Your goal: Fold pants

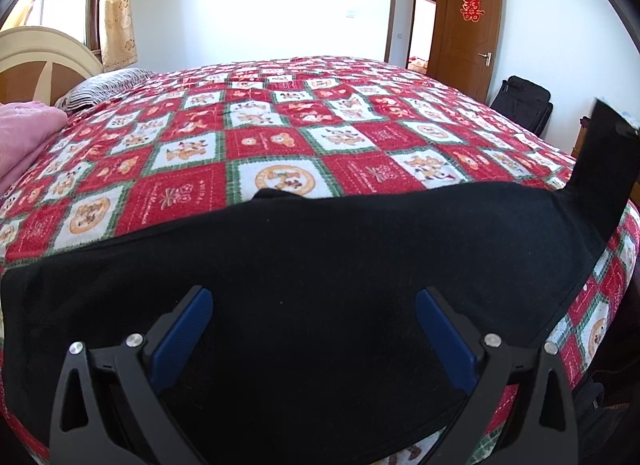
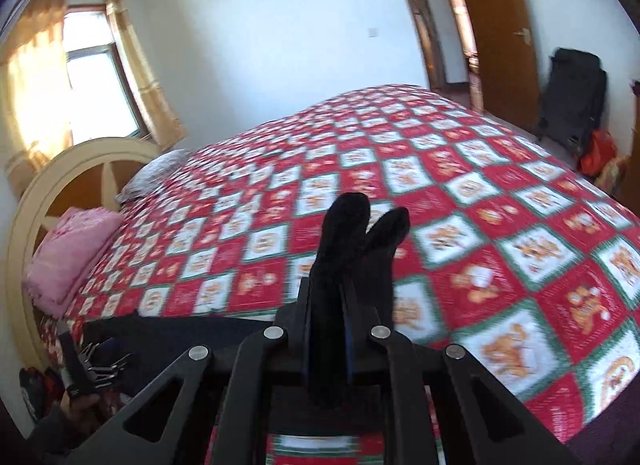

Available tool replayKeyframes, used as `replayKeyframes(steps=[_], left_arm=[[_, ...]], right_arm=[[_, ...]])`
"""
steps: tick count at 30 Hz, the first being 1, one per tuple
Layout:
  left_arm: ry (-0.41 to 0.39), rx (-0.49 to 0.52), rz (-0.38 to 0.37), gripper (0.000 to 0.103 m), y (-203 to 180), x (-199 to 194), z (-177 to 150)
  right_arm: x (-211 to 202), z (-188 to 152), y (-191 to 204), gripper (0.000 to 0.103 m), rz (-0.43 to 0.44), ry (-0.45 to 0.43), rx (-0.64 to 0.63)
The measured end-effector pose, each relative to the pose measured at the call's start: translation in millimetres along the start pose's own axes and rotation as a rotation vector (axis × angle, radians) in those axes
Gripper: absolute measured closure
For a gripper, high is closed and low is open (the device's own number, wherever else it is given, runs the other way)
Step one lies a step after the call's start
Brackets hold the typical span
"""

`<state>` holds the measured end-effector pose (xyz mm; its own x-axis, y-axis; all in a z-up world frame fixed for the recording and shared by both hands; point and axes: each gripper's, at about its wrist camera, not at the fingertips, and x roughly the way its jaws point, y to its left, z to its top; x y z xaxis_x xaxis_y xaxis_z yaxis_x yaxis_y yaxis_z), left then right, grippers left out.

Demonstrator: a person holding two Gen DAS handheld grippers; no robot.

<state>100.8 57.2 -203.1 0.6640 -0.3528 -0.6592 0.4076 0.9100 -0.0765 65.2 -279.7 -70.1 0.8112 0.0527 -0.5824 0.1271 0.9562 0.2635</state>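
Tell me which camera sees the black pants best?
The left wrist view. There the black pants lie spread wide across the red checked bedspread, with one end lifted at the right. The right wrist view shows only a bunched end pinched in the right gripper.

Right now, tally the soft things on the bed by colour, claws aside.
Black: 1, pants
Pink: 1, folded blanket
Striped grey: 1, pillow
Red check: 1, bedspread
Total: 4

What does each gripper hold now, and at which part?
Right gripper: shut on one end of the black pants, lifting it. Left gripper: open, holding nothing.
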Motion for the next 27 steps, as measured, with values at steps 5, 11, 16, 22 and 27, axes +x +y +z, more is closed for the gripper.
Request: replayKeyframes(steps=[5, 11, 16, 22, 27], left_arm=[[-0.009, -0.011, -0.011, 0.0, 7.0, -2.5, 0.0], [-0.024, -0.031, -0.02, 0.0, 13.8, -7.4, 3.7], [-0.03, -0.026, -0.037, 0.0, 8.9, -10.3, 5.1], [-0.012, 0.007, -0.085, 0.0, -6.1, -9.1, 3.7], [-0.013, 0.002, -0.171, 0.0, -18.7, -12.5, 10.0]], right_arm=[[29.4, -5.1, 81.1, 0.091, 0.088, 0.044, -0.122], [78.8, -41.3, 165.8, 0.091, 0.152, 0.128, -0.284], [114.6, -81.9, 202.7, 0.091, 0.183, 0.203, -0.375], [152.2, -129.7, 215.9, 0.085, 0.208, 0.363, -0.475], [116.7, -107.1, 177.1, 0.044, 0.404, 0.354, -0.307]])
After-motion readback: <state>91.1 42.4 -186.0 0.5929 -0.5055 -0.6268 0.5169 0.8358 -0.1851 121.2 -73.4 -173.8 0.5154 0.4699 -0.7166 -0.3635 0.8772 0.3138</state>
